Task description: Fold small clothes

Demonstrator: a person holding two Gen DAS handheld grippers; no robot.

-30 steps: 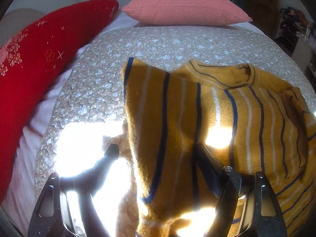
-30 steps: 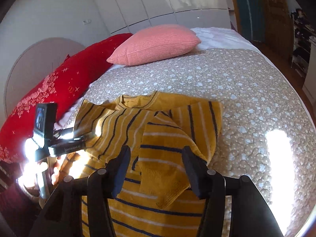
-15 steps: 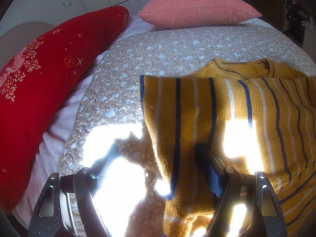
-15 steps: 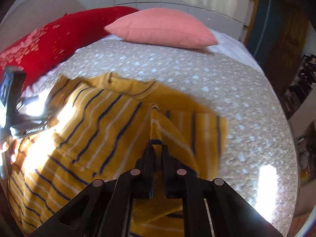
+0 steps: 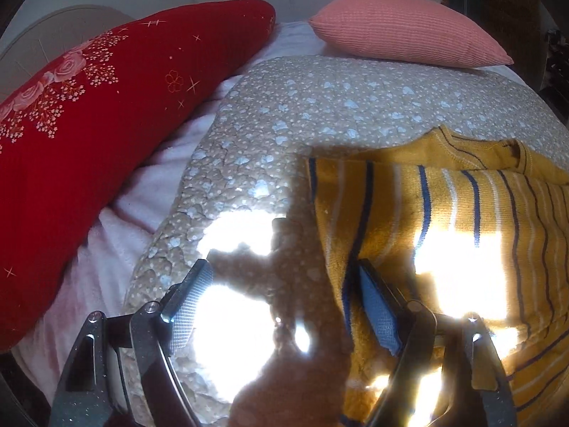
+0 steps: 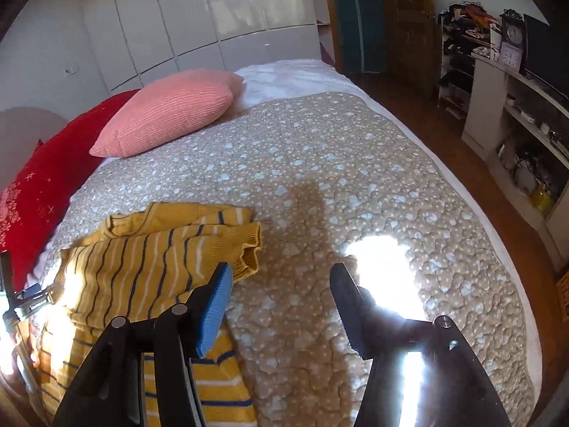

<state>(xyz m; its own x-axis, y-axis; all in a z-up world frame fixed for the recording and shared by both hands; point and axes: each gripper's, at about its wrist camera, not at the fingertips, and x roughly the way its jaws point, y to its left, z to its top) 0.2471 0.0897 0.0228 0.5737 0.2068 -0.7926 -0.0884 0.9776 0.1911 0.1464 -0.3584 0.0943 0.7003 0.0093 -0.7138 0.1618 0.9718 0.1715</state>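
A mustard-yellow sweater with navy and white stripes (image 5: 462, 213) lies on the bed quilt (image 5: 320, 106), both sleeves folded across its body. It also shows in the right wrist view (image 6: 142, 270), the sleeve cuff (image 6: 250, 249) lying on top. My left gripper (image 5: 284, 284) is open and empty over the sweater's left edge, its right finger above the fabric. My right gripper (image 6: 281, 295) is open and empty, just right of the cuff, over the quilt.
A red embroidered bolster (image 5: 89, 124) lies along the left side and a pink pillow (image 5: 402, 28) at the head. The beige quilt (image 6: 338, 178) stretches right of the sweater. Shelves (image 6: 515, 106) stand beyond the bed's right edge. Bright sun patches fall on the quilt.
My right gripper shut on the right sleeve, carried it across the body, then opened and drew back to the right. My left gripper stayed open and shifted left off the sweater.
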